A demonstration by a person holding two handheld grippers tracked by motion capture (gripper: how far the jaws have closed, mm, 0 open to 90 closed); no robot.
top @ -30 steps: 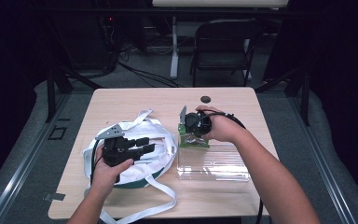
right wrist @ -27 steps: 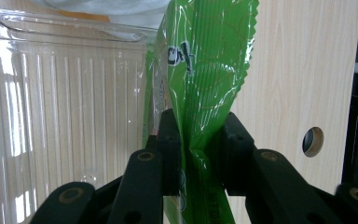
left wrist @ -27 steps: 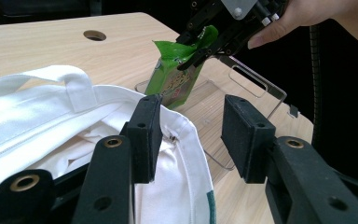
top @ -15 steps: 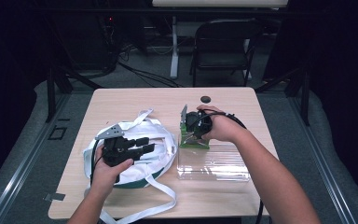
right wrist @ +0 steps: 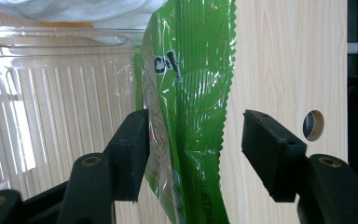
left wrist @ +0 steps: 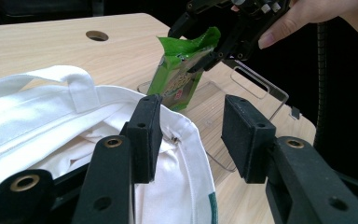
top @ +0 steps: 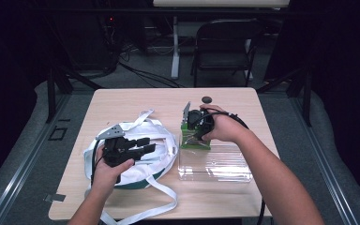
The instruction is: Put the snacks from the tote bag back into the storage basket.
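Observation:
A green snack packet [top: 194,140] [left wrist: 177,79] [right wrist: 191,70] stands upright at the left end of a clear plastic tray [top: 215,164]. My right gripper [top: 191,125] [right wrist: 193,144] reaches down over the packet's top. Its jaws have just been opening, and the packet stands loosely between them: one pad is beside it and the other is well clear of it. My left gripper [top: 145,145] [left wrist: 191,126] hovers open over the rim of a white cloth bag [top: 164,150] [left wrist: 51,121], with one pad against the hem. The right gripper [left wrist: 214,42] also appears in the left gripper view.
The bag's long white straps [top: 140,211] trail toward the table's front edge. A round hole [top: 206,99] [right wrist: 313,125] is in the tabletop behind the packet. A folding chair [top: 225,42] stands beyond the table.

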